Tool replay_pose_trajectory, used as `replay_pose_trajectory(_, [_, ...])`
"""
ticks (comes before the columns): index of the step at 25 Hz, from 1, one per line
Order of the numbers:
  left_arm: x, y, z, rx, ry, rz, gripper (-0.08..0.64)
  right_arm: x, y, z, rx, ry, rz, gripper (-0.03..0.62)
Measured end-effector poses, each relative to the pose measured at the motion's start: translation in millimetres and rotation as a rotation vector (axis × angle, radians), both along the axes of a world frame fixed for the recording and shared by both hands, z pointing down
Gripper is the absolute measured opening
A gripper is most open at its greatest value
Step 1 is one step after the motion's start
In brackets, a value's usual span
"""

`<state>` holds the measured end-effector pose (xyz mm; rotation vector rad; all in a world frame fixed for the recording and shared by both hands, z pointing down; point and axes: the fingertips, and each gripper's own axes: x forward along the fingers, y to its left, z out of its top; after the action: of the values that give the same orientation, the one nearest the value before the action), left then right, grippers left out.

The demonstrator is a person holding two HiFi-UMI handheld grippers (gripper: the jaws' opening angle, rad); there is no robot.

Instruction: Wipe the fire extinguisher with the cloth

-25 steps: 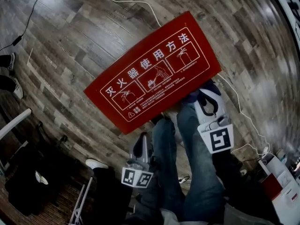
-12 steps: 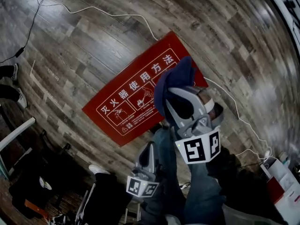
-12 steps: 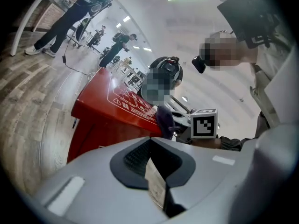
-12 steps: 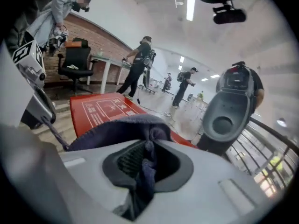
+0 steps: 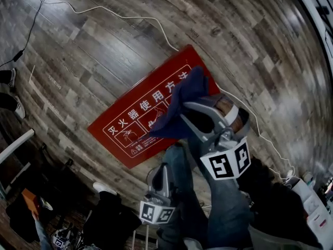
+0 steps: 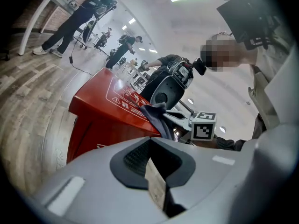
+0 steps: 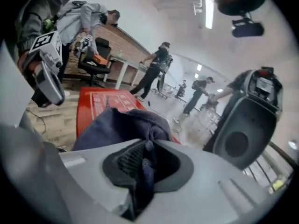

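Note:
A red fire-extinguisher box [image 5: 130, 124] with white printed instructions lies flat on the wooden floor. No extinguisher itself shows. My right gripper [image 5: 186, 113] hovers over the box's right end, shut on a dark blue cloth [image 5: 179, 108] that bunches and hangs from its jaws. In the right gripper view the cloth [image 7: 121, 125] fills the jaws of the right gripper [image 7: 145, 167], with the box [image 7: 93, 101] beyond. My left gripper [image 5: 158, 166] is lower, short of the box's near edge, jaws together and empty. The left gripper view shows the left gripper [image 6: 156, 185], the box [image 6: 98, 120] and the cloth [image 6: 156, 118].
A white cable [image 5: 130, 17] runs across the floor behind the box. My jeans-clad legs [image 5: 223, 207] fill the lower middle. A red and white box [image 5: 317, 212] sits at the lower right, and a black speaker [image 7: 243, 125] stands nearby. Several people stand further off.
My right gripper has lifted from the box's near right edge and rolled, bringing the blue cloth up over the box. The left gripper has shifted only a little.

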<state>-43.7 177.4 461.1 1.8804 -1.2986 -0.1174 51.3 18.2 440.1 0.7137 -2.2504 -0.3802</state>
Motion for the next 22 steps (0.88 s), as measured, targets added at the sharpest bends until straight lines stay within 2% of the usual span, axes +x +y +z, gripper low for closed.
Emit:
replay_pose_trajectory(1, [2,-1,1,-0.002,0.004,-0.005,0.005,28,-17,0,0.000,-0.003,0.077,0.043])
replay_pose_trajectory(3, [7,-2,1,-0.006,0.013,-0.014,0.005,81,-46,2,-0.040,-0.092,0.233,0.043])
replay_pose_trajectory(5, [12,-2,0,-0.005,0.026,-0.018,0.005,129,-53,27,-0.221,-0.208,0.391,0.042])
replay_pose_trajectory(6, [15,-3,-1,-0.003,0.031,-0.016,0.005,143,-49,43,-0.324,-0.237,0.413,0.041])
replay_pose_trajectory(7, [17,-4,-2,-0.001,0.033,-0.012,0.005,148,-43,58,-0.402,-0.252,0.383,0.043])
replay_pose_trajectory(9, [19,-6,-3,0.003,0.032,-0.011,0.005,137,-32,82,-0.489,-0.275,0.272,0.042])
replay_pose_trajectory(11, [18,-7,-3,0.003,0.028,-0.023,0.005,119,-30,100,-0.523,-0.312,0.194,0.041])
replay_pose_trajectory(13, [18,-6,-6,0.001,0.023,-0.033,0.005,104,-36,113,-0.554,-0.383,0.185,0.032])
replay_pose_trajectory(16, [20,-8,-16,0.012,0.021,-0.038,0.005,99,-55,135,-0.616,-0.487,0.279,0.035])
replay_pose_trajectory(18, [21,-9,-20,0.016,0.026,-0.046,0.005,99,-57,156,-0.702,-0.541,0.350,0.035])
replay_pose_trajectory(22, [22,-4,-18,0.016,0.039,-0.055,0.005,110,-44,178,-0.910,-0.817,0.517,0.035])
